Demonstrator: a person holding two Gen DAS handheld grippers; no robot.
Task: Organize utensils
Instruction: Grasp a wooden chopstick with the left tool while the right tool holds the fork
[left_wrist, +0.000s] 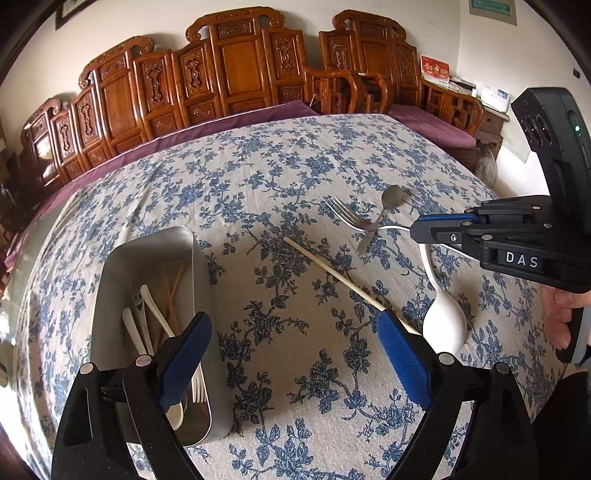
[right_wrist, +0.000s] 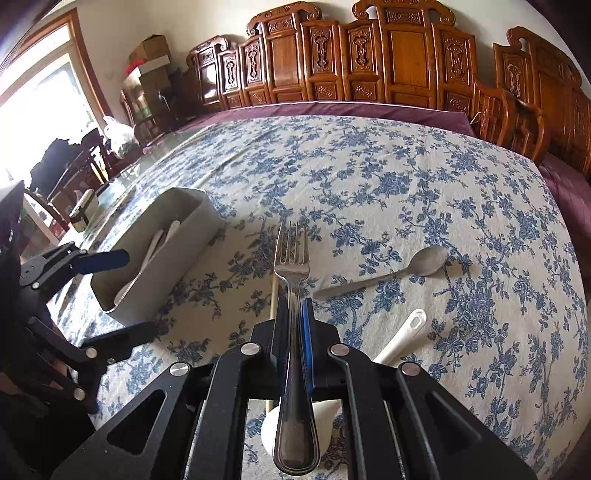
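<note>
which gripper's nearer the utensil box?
Left. The left gripper hangs open right beside the utensil box; the right gripper, clamped on the metal fork, is farther off.

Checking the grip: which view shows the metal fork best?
The right wrist view: the fork runs full length, clamped in the right claw. The left wrist view shows only its tines and neck, small and far away.

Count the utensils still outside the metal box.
4: metal fork clamped in the right gripper; on the cloth, metal spoon, white spoon, chopstick.
</note>
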